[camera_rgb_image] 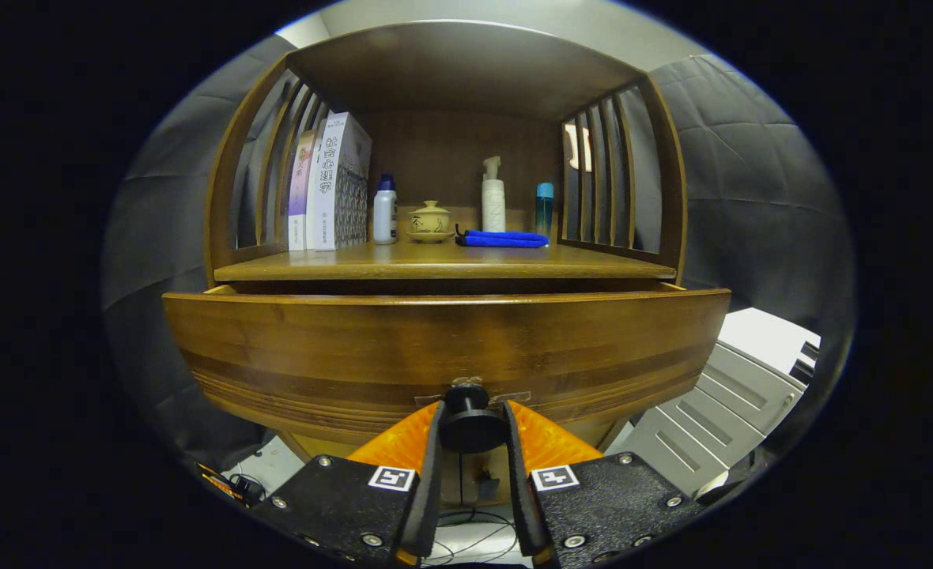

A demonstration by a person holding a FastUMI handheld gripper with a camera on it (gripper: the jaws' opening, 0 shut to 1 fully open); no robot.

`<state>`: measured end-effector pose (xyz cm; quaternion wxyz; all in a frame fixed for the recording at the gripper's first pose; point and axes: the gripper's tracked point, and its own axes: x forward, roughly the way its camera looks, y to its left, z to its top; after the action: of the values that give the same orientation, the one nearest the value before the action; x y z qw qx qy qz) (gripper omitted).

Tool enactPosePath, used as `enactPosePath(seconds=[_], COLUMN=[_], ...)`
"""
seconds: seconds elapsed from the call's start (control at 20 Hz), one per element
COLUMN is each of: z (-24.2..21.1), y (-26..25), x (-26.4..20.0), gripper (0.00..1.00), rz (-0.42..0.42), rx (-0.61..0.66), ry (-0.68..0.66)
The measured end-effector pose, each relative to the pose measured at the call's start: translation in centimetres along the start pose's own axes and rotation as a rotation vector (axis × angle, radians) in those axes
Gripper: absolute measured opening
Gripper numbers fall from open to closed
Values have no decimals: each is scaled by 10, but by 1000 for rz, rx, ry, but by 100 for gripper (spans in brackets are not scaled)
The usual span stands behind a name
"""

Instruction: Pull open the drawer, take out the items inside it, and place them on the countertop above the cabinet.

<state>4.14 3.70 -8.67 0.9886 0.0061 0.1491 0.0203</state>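
The wooden drawer front (443,348) stands pulled out a little from the cabinet, a dark gap showing above its top edge. Its round black knob (470,427) sits between my orange fingers (403,438). My gripper (470,431) is shut on the knob, both pads pressing its sides. The countertop (443,265) lies just above and beyond the drawer. The drawer's inside is hidden from this low angle.
On the countertop stand books (328,186) at the left, a white bottle with a blue cap (385,212), a small lidded cup (429,221), a folded blue cloth (504,239), a white pump bottle (492,197) and a teal bottle (544,207). Slatted sides enclose the shelf. A grey cabinet (719,403) stands lower right.
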Motion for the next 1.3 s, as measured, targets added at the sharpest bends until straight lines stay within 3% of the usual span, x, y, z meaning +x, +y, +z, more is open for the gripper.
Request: enactPosePath(seconds=[0.9,1.2,1.3], z=[-28,-4,12], y=[-7,-11,-12], x=[-58,-64,-69], gripper=[39,51,70], rz=[-35,-48,-49], rx=[-8,-27,-17], ry=[28,-81,-116])
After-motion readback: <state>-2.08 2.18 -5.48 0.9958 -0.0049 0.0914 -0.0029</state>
